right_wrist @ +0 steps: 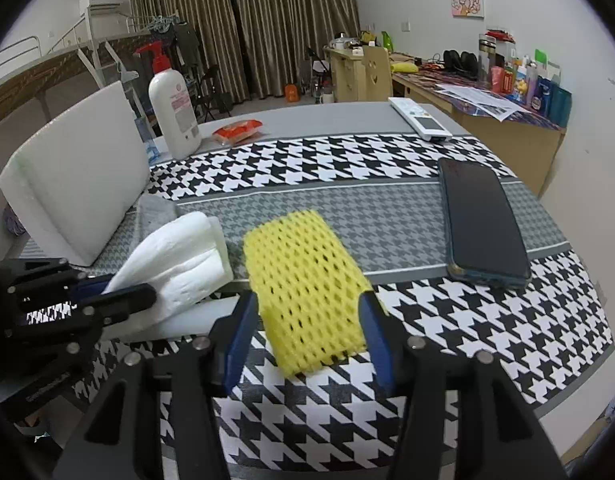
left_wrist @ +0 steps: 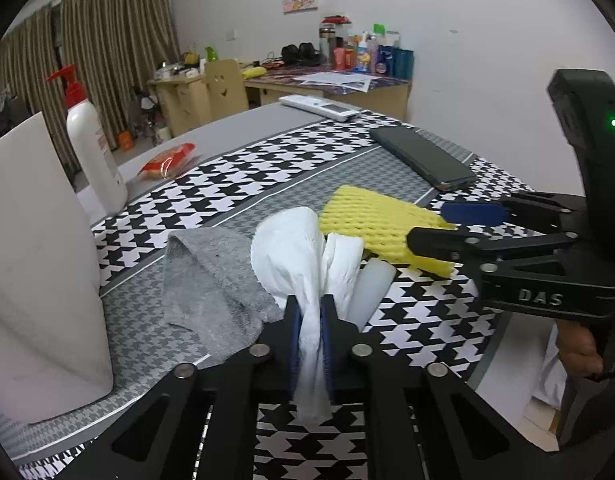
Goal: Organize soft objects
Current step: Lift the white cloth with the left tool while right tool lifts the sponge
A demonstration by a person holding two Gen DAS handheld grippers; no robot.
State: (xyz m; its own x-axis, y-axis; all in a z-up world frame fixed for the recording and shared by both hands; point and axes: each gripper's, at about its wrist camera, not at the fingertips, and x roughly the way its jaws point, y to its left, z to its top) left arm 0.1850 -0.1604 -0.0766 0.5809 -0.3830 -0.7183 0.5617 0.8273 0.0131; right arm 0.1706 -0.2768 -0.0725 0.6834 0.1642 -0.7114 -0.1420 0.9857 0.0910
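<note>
My left gripper (left_wrist: 310, 304) is shut on a white folded tissue (left_wrist: 295, 248), held just above the houndstooth cloth; the tissue also shows in the right wrist view (right_wrist: 179, 256). A grey sock (left_wrist: 211, 280) lies to its left. A yellow foam net sleeve (right_wrist: 303, 280) sits between the fingers of my right gripper (right_wrist: 307, 308), whose jaws stand wide on both sides of it, touching or nearly so. In the left wrist view the right gripper (left_wrist: 431, 224) reaches in from the right over the yellow sleeve (left_wrist: 375, 220). A small white foam piece (left_wrist: 371, 284) lies under the tissue.
A large white foam block (right_wrist: 79, 184) stands at the left. A white pump bottle (right_wrist: 173, 108), a red snack packet (right_wrist: 237, 131), a white remote (right_wrist: 419, 118) and a dark phone (right_wrist: 481, 224) lie on the table (right_wrist: 327, 120). Desks and curtains are behind.
</note>
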